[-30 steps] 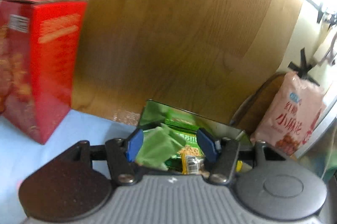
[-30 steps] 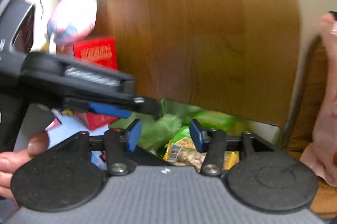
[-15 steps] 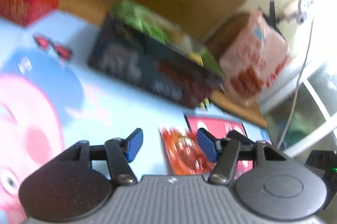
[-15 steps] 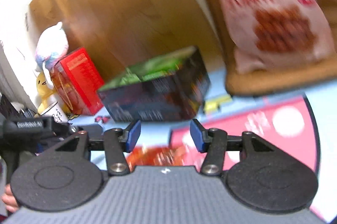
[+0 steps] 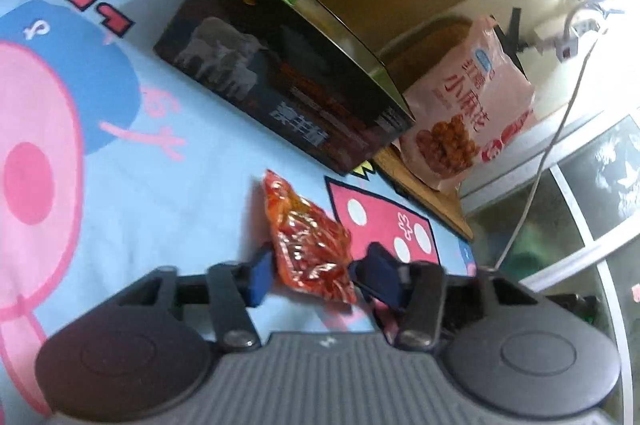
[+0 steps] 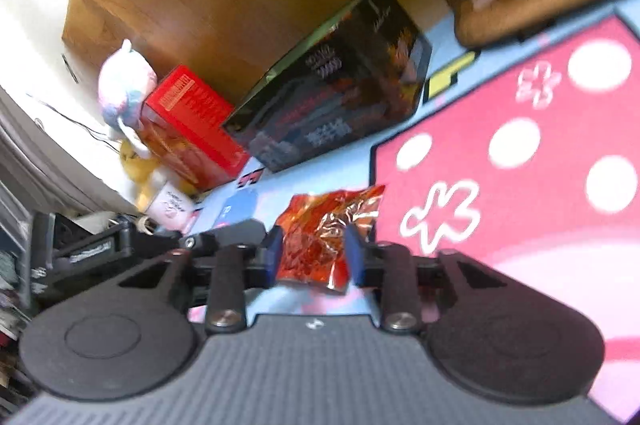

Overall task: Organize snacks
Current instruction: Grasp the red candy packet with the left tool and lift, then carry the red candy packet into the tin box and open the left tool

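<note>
Our right gripper (image 6: 313, 259) brackets the crinkled red-orange foil snack packet (image 6: 320, 237), blue pads at its sides, so we judge a pickup underway; whether it pinches we cannot tell. Our left gripper (image 5: 320, 275) gapes around the same packet on the cartoon-printed mat (image 5: 168, 185). Beyond waits the open black carton (image 5: 288, 77), presumably its destination.

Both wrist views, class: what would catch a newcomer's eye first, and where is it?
The crinkled red-orange snack packet lies on the cartoon mat, framed between the open fingers of both the left gripper and the right gripper. Behind it stands the dark open box, with the pink snack bag to its right.
</note>
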`<state>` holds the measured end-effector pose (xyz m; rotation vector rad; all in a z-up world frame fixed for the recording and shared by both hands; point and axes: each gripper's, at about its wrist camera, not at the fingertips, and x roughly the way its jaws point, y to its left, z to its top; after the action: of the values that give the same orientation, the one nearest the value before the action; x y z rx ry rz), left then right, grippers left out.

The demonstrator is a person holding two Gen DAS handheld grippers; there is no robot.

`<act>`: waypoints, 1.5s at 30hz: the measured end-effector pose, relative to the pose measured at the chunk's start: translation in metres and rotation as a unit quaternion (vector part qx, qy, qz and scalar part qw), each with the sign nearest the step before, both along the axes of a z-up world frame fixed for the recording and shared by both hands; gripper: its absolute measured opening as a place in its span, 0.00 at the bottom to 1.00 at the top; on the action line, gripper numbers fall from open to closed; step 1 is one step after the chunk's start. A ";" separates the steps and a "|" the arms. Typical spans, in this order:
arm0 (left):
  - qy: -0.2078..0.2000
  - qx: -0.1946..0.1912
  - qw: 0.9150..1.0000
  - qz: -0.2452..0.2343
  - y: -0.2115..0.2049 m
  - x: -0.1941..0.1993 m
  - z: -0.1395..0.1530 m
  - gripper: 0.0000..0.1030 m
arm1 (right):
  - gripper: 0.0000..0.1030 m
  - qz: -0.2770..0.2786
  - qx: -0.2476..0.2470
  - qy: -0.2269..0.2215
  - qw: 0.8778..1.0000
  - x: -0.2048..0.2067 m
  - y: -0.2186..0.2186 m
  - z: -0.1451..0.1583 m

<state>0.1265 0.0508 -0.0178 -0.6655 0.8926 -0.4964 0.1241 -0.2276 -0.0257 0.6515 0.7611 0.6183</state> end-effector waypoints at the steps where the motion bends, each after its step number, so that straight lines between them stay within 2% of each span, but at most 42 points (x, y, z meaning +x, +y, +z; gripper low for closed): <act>1: 0.001 -0.002 1.000 0.004 0.004 0.000 -0.002 0.31 | 0.31 0.001 0.000 -0.001 1.000 -0.001 0.001 0.000; 2: 0.003 -0.005 1.000 0.008 0.006 0.000 -0.004 0.27 | 0.31 0.002 0.000 -0.001 1.000 -0.001 0.001 0.001; 4: 0.006 -0.005 1.000 0.015 0.011 0.001 -0.007 0.12 | 0.32 0.002 0.002 -0.001 1.000 -0.001 0.002 0.001; 7: 0.000 -0.009 1.000 0.017 0.015 0.004 -0.007 0.05 | 0.33 -0.001 0.007 -0.005 1.000 -0.002 0.001 0.001; 10: -0.009 -0.015 1.000 0.014 0.016 0.005 -0.006 0.05 | 0.37 0.000 -0.004 -0.017 1.000 -0.005 0.003 0.003; 12: -0.009 -0.015 1.000 0.015 0.018 0.006 -0.007 0.05 | 0.48 0.014 -0.024 -0.038 0.999 -0.008 0.011 0.006; 13: -0.007 -0.018 1.000 0.015 0.020 0.007 -0.008 0.05 | 0.57 0.025 -0.043 -0.054 0.997 -0.012 0.017 0.009; 16: -0.009 -0.028 0.999 0.013 0.024 0.008 -0.009 0.05 | 0.73 0.057 -0.114 -0.105 0.986 -0.024 0.041 0.016; 18: -0.011 -0.033 0.999 0.012 0.025 0.008 -0.008 0.05 | 0.75 0.067 -0.153 -0.123 0.978 -0.029 0.053 0.018; 21: -0.013 -0.038 0.999 0.010 0.025 0.007 -0.008 0.05 | 0.77 0.070 -0.159 -0.125 0.977 -0.028 0.053 0.017; 26: -0.017 -0.049 0.999 0.004 0.028 0.006 -0.007 0.05 | 0.77 0.051 -0.176 -0.126 0.975 -0.025 0.054 0.019; 32: -0.015 -0.065 0.998 0.009 0.034 0.007 -0.007 0.05 | 0.76 0.042 -0.243 -0.143 0.958 -0.024 0.065 0.020; 33: -0.017 -0.069 0.997 0.008 0.034 0.007 -0.007 0.05 | 0.72 0.045 -0.251 -0.146 0.956 -0.022 0.067 0.020; 34: -0.018 -0.070 0.997 0.007 0.034 0.006 -0.006 0.05 | 0.60 0.050 -0.263 -0.151 0.952 -0.021 0.070 0.019; 36: -0.021 -0.063 0.998 0.013 0.035 0.006 -0.005 0.05 | 0.54 0.053 -0.278 -0.159 0.946 -0.020 0.076 0.019; 38: -0.023 -0.059 0.998 0.018 0.036 0.005 -0.004 0.05 | 0.35 0.058 -0.275 -0.165 0.945 -0.021 0.077 0.019; 42: -0.034 -0.063 0.997 0.014 0.036 0.003 0.007 0.05 | 0.33 0.049 -0.262 -0.180 0.947 -0.025 0.073 0.023; 45: -0.058 -0.062 0.996 0.010 0.038 0.000 0.025 0.05 | 0.29 0.034 -0.270 -0.225 0.936 -0.036 0.077 0.031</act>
<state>0.1262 0.0883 0.0067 -0.7494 0.7489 -0.5702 0.0877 -0.1508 0.0050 -0.0299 0.4873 0.5586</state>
